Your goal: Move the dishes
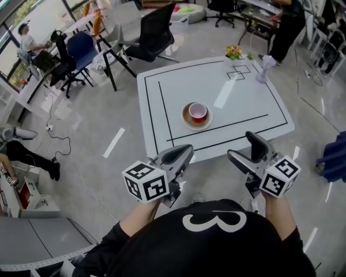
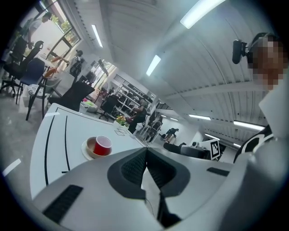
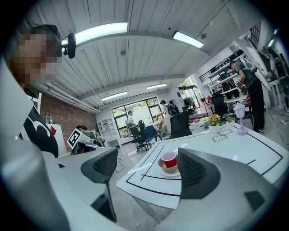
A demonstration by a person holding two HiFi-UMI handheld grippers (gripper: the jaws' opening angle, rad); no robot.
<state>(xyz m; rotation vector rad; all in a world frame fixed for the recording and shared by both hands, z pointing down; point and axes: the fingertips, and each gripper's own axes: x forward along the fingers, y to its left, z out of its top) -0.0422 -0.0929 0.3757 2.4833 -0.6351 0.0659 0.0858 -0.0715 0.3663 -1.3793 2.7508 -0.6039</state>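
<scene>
My left gripper (image 1: 183,152) held its ribbed dark pads pressed together, empty; my right gripper (image 1: 243,146) gaped open. Ahead, a round red cup (image 1: 198,111) sat in a shallow tan dish (image 1: 186,120) mid-table (image 1: 243,97) — glossy white.

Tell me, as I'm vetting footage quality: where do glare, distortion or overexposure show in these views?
Head view: a glare streak lies on the white table right of the red cup, and the table's edges bow. Left gripper view: dark corners; the ceiling light strip is blown out. Right gripper view: same dark corners; the table's black lines curve.
</scene>
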